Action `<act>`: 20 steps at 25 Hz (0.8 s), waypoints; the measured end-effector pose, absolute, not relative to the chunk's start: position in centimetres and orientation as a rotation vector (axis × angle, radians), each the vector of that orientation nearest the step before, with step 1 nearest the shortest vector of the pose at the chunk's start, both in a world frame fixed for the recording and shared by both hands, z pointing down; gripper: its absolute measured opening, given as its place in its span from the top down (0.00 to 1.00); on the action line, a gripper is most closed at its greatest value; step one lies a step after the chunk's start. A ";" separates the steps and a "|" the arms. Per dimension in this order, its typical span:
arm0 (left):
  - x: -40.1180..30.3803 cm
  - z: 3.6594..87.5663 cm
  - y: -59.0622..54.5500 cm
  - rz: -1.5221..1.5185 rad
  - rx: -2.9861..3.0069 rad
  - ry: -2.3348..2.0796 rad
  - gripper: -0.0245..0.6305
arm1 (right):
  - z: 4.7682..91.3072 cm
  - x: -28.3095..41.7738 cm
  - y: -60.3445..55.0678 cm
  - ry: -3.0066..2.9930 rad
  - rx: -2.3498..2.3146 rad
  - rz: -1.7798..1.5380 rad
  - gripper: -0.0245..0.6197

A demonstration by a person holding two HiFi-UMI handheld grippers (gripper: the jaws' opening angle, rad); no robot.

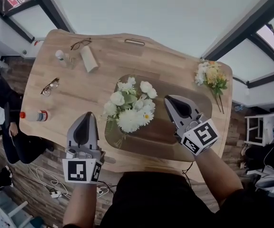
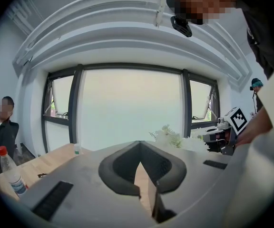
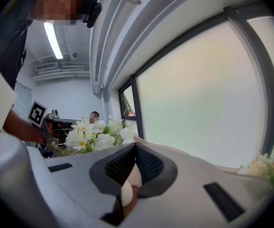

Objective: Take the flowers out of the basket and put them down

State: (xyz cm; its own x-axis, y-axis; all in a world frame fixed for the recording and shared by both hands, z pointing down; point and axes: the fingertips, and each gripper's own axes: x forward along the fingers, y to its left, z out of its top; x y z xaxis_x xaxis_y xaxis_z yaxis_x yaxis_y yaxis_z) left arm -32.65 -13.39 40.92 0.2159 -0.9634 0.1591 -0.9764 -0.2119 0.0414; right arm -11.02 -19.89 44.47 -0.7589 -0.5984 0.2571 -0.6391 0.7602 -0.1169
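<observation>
White flowers [image 1: 130, 106] lie in the basket [image 1: 151, 137], blooms toward its far side and stems seeming to trail toward its near-left rim. My right gripper [image 1: 167, 99] hangs over the basket's right half, tip just beside the blooms, and is the nearer. My left gripper [image 1: 86, 114] sits just outside the basket's left rim. Both point almost level, jaws pressed together on nothing. I judge they must spread before taking the stems. A yellow bunch [image 1: 211, 75] lies well right of the basket.
</observation>
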 end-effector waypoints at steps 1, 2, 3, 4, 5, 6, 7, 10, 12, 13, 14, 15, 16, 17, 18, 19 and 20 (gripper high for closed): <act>-32.7 41.0 -13.5 0.148 2.344 -1.880 0.96 | 44.8 -11.1 -19.9 -2.746 0.977 0.294 0.93; -32.7 41.0 -13.5 0.148 2.345 -1.879 0.96 | 45.0 -11.2 -19.9 -2.741 0.976 0.296 0.93; -32.8 41.0 -13.6 0.148 2.345 -1.879 0.96 | 45.3 -11.4 -20.0 -2.736 0.974 0.298 0.93; -32.8 41.0 -13.7 0.147 2.346 -1.879 0.96 | 45.7 -11.5 -20.0 -2.732 0.969 0.300 0.93; -32.9 41.0 -13.8 0.148 2.347 -1.878 0.96 | 46.0 -11.6 -20.1 -2.726 0.963 0.303 0.93; -32.9 40.9 -13.9 0.148 2.348 -1.878 0.96 | 46.4 -11.7 -20.1 -2.718 0.957 0.306 0.93; -32.9 40.9 -14.0 0.148 2.350 -1.877 0.96 | 46.8 -11.7 -20.2 -2.707 0.952 0.309 0.93; -33.1 41.2 -14.0 0.144 2.347 -1.876 0.96 | 48.3 -11.7 -20.4 -2.680 0.940 0.339 0.93; -33.3 41.5 -14.1 0.145 2.336 -1.877 0.96 | 49.4 -11.9 -20.4 -2.662 0.919 0.362 0.93; -33.5 41.6 -14.1 0.145 2.332 -1.878 0.96 | 50.0 -12.1 -20.4 -2.651 0.905 0.368 0.93; -33.6 41.8 -14.0 0.144 2.327 -1.879 0.96 | 50.5 -12.2 -20.4 -2.640 0.890 0.372 0.93; -33.7 41.9 -14.0 0.141 2.322 -1.881 0.96 | 50.9 -12.4 -20.3 -2.631 0.876 0.375 0.93; -33.8 41.9 -13.9 0.138 2.318 -1.883 0.96 | 51.2 -12.6 -20.2 -2.623 0.863 0.378 0.93; -33.9 41.9 -13.9 0.135 2.313 -1.884 0.96 | 51.4 -12.8 -20.0 -2.617 0.849 0.379 0.93; -34.0 42.0 -13.9 0.131 2.309 -1.884 0.96 | 51.6 -13.0 -19.9 -2.612 0.834 0.378 0.93; -34.0 42.0 -13.9 0.128 2.307 -1.884 0.96 | 51.8 -13.2 -19.8 -2.607 0.818 0.375 0.93; -34.0 42.1 -13.9 0.126 2.306 -1.883 0.96 | 52.0 -13.4 -19.7 -2.603 0.802 0.371 0.93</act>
